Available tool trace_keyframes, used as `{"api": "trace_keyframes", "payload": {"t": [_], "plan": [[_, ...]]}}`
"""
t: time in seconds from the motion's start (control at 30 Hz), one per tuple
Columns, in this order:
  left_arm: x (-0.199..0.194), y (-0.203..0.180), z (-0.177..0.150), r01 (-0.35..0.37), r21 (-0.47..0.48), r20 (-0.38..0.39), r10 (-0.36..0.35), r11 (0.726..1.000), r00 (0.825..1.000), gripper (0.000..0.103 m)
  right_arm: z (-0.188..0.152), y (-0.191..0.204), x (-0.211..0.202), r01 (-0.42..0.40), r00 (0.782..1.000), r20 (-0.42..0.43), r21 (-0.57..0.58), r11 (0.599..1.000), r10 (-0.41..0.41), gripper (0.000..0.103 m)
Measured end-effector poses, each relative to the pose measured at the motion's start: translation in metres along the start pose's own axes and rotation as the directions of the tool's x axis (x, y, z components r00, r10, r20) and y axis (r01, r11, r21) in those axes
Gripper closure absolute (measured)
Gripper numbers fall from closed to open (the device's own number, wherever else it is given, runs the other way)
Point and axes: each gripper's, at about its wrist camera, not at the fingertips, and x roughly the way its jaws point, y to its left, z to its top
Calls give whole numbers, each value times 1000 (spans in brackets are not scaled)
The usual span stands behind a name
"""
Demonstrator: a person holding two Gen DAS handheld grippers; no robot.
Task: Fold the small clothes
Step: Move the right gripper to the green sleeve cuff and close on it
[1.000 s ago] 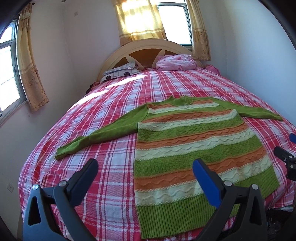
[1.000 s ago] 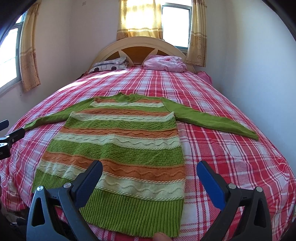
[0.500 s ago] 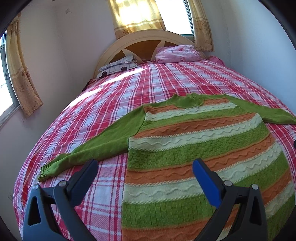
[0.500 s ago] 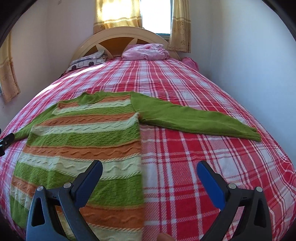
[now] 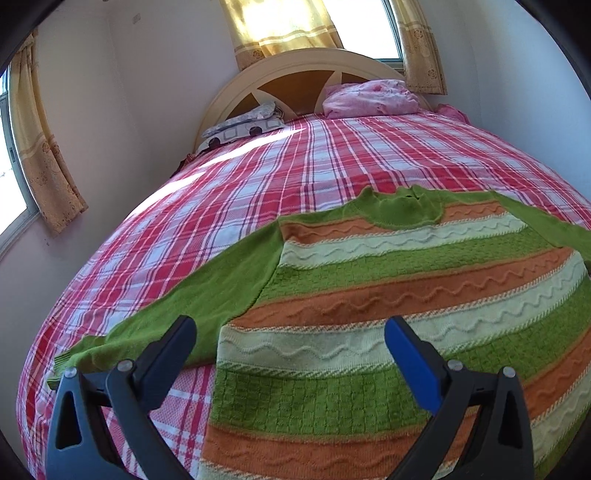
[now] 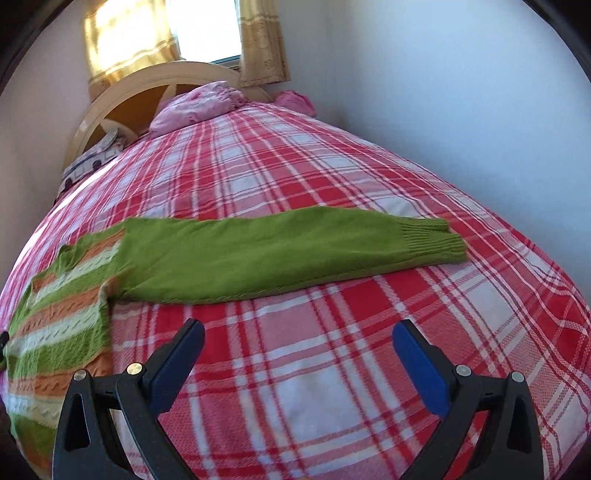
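We see a striped sweater (image 5: 388,295) lying flat on the bed (image 5: 295,166), its collar toward the headboard (image 5: 295,74) and both green sleeves spread outward. Our left tool (image 5: 290,343) hangs over the sweater's body on the side of the left sleeve (image 5: 192,306), its prongs wide apart and gripping nothing; one dark finger sits above that sleeve, the blue one above the striped knit. Our right tool (image 6: 297,341) is likewise spread wide and empty, over bare plaid bedding just short of the right sleeve (image 6: 295,251), which runs across the bed from the sweater to its ribbed cuff (image 6: 432,240). A pink pillow (image 5: 369,99) and a patterned pillow (image 5: 243,125) lie against the headboard, beyond the sweater. Yellow curtains (image 5: 280,26) hang behind the headboard.
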Motion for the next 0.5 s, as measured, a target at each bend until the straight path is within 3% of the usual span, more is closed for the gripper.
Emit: {"api": "trace_keyframes", "payload": {"t": [0.1, 0.37, 0.5], "plan": [[11, -1, 0, -1, -9, -17, 1, 1000, 1000, 0, 12, -33, 9, 12, 1000, -11, 106, 994, -11, 3], [31, 3, 6, 2, -55, -52, -4, 998, 999, 0, 30, -104, 35, 39, 999, -41, 348, 937, -26, 25], [39, 2, 6, 10, -61, -72, -14, 998, 997, 0, 43, -118, 50, 56, 998, -30, 370, 927, -48, 28]]}}
